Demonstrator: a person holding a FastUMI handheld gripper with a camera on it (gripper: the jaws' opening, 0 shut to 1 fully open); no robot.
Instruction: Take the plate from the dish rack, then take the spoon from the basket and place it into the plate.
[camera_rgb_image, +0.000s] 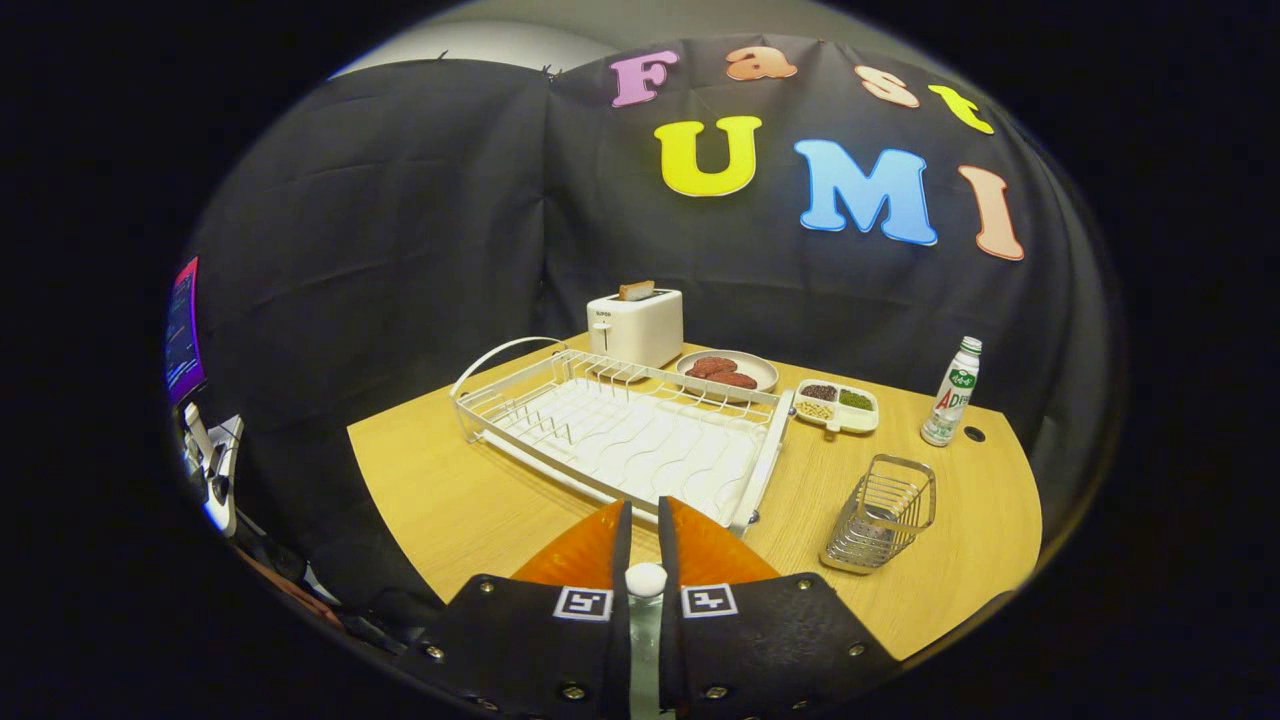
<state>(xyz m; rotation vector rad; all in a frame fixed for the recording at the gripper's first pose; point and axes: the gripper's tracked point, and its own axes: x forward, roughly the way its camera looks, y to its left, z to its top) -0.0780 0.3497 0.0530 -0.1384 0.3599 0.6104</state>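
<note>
The gripper (645, 520) is seen nearly closed, fingers close together with a narrow gap, nothing gripped. Just ahead of them the white dish rack (620, 435) is set mid-desk (450, 490), no plate seen in it. The wire basket (882, 513) is placed near the desk's right edge; its contents cannot be told. Toaster (636, 325), a plate of patties (728, 371), a compartment tray (838, 405) and a bottle (953, 392) are lined along the far edge.

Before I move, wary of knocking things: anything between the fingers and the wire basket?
Nothing visible: bare table separates the shut gripper from the basket; the dish rack corner lies just left of that path.
</note>
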